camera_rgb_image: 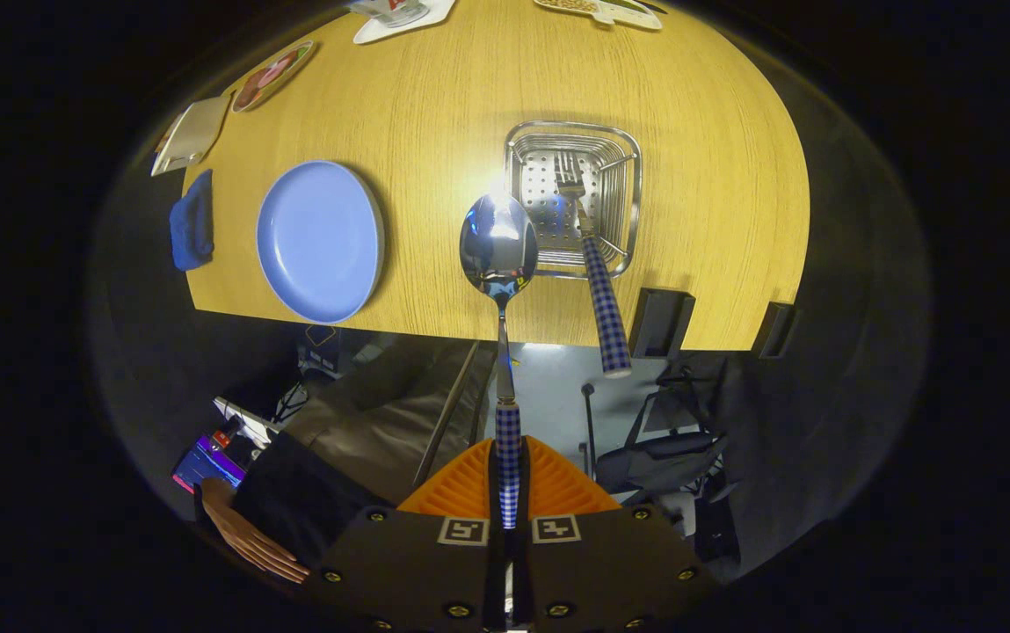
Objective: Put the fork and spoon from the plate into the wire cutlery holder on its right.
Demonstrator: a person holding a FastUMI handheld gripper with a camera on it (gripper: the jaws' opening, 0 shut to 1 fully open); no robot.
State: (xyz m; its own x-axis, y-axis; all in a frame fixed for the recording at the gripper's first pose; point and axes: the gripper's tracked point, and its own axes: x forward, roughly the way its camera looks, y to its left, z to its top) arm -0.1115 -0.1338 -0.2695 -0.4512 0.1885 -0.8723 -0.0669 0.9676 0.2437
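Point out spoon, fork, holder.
spoon (498, 242): gripper view, on its bowl.
fork (603, 303): gripper view, on its checked handle.
holder (636, 189): gripper view, on its right rim.
gripper (509, 479): gripper view, fingers shut on spoon handle.

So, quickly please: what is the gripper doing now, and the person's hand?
Gripper: closed on the handle of the spoon, held above the table.
Person's hand: open, holding nothing.

The one camera rides on the hand-held gripper (509, 479), raised well above the pale wooden table (715, 202) and looking steeply down along its fingers. It faces the table's near edge, taking in the tabletop beyond and the floor beneath. The far corners seem too warped to judge.
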